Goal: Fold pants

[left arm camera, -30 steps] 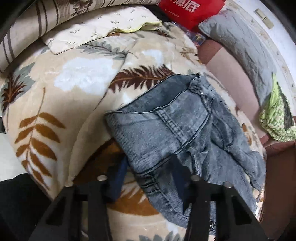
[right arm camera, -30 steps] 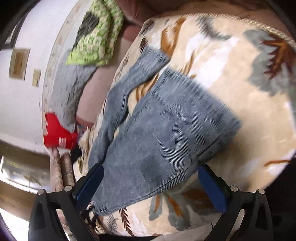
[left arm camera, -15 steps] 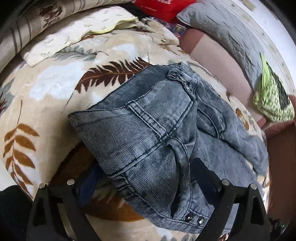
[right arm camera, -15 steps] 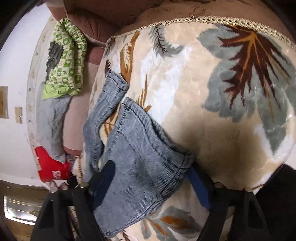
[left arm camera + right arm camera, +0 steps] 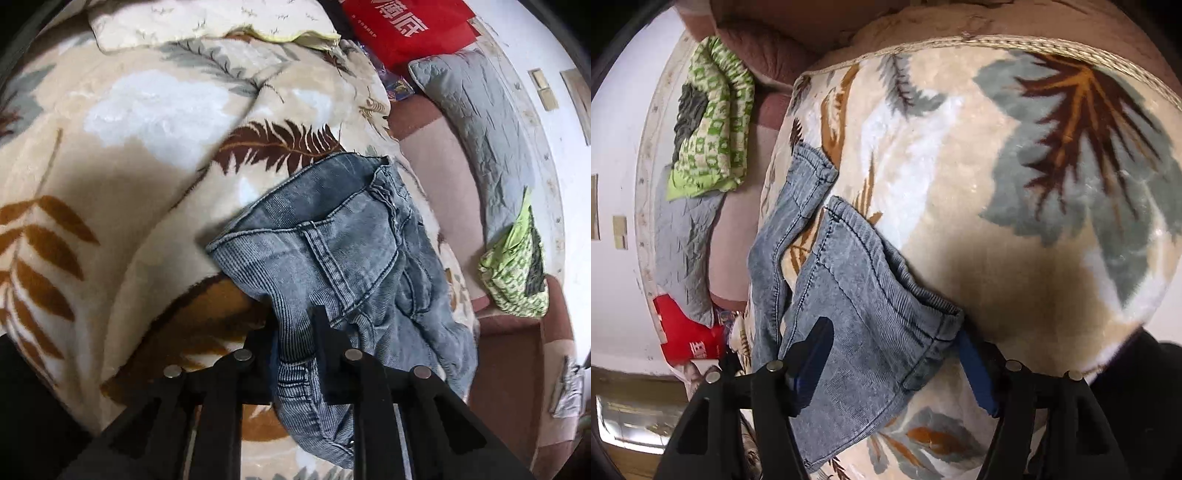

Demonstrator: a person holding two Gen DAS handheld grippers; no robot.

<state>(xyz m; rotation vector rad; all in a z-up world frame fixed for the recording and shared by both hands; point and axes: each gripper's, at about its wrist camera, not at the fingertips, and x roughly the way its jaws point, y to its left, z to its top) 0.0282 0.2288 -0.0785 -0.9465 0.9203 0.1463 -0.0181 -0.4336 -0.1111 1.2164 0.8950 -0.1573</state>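
1. The pants [image 5: 343, 251], grey-blue washed denim, lie on a cream blanket [image 5: 122, 147] printed with brown and grey leaves, which covers a bed or sofa; which of the two is hard to say through the fisheye lens.
2. In the left wrist view the waistband end lies near the blanket's near edge, with a pocket seam showing.
3. The left tool [image 5: 295, 332] has just been closing, and its black jaws now pinch a bunched fold of the waistband between them.
4. In the right wrist view the two legs [image 5: 857, 295] run away toward the blanket's far left edge, one hem lying apart from the other.
5. The right tool [image 5: 894, 362] has just been narrowing. Its blue-padded jaws straddle a leg's hem end, one pad on top of the cloth and the other at the hem's corner, not visibly pressing it.
6. Beyond the blanket's edge lie a grey pillow [image 5: 480, 122], a green patterned cloth [image 5: 517, 277] and a red bag [image 5: 402, 29].
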